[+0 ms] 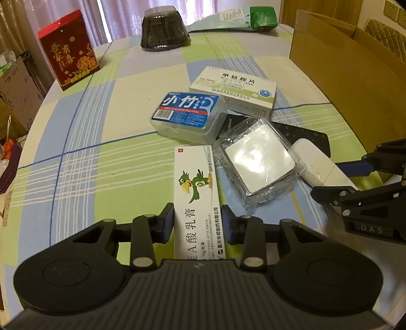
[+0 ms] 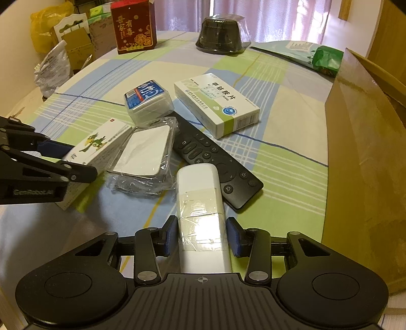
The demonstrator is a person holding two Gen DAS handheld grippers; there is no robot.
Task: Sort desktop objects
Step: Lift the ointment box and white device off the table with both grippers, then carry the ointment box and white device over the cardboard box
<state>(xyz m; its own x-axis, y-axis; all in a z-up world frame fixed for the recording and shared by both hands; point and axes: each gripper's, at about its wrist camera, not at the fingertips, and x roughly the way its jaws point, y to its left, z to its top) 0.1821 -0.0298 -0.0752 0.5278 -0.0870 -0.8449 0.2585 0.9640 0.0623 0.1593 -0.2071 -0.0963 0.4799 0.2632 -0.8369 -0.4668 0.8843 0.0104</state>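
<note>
A long white ointment box with a green parrot point(image 1: 196, 187) lies on the checked tablecloth point(image 1: 101, 157). My left gripper point(image 1: 197, 223) is shut on its near end, blue pads against both long sides; the same box point(image 2: 99, 144) and left gripper point(image 2: 73, 160) appear at the left of the right wrist view. A white remote point(image 2: 200, 200) wrapped in clear tape sits between the pads of my right gripper point(image 2: 202, 234), which is shut on it. Its far end rests on a black remote point(image 2: 215, 157). The right gripper point(image 1: 330, 179) shows at the right edge of the left wrist view.
Beyond lie a blue floss-pick case point(image 1: 187, 114), a white-green medicine box point(image 1: 236, 88) and a film-wrapped white case point(image 1: 258, 160). A tall cardboard box point(image 2: 368, 152) stands right. A red box point(image 1: 68, 50), black tub point(image 1: 165, 30) and green bag point(image 1: 262, 17) sit far back.
</note>
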